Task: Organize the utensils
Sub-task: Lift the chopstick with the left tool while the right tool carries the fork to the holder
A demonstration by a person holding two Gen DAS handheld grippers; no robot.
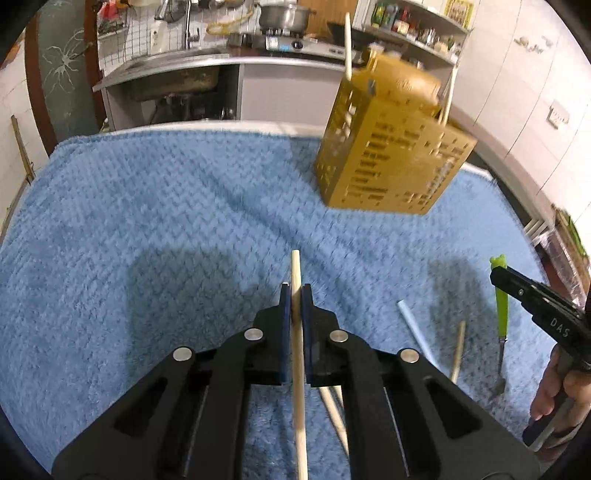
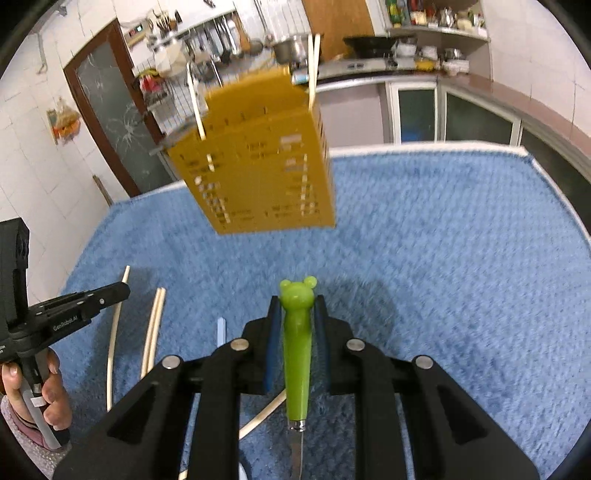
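- My left gripper (image 1: 295, 295) pinches a chopstick (image 1: 297, 369) between its pads, above the blue towel (image 1: 147, 221).
- My right gripper (image 2: 297, 314) clamps the green bear-handled fork (image 2: 297, 350).
- The yellow caddy (image 1: 388, 147) stands farther back on the towel, chopsticks poking out.
- Loose chopsticks (image 2: 153, 332) lie on the towel between the grippers.

We are in a home kitchen: a steel sink (image 1: 173, 75) with a tap (image 1: 188, 26), a pot (image 1: 282, 16) on a gas stove (image 1: 280, 42), shelves of bottles and jars (image 1: 413, 26), hanging ladles (image 2: 221, 35), tiled walls, and a blue towel (image 1: 184, 206) spread over the tabletop.
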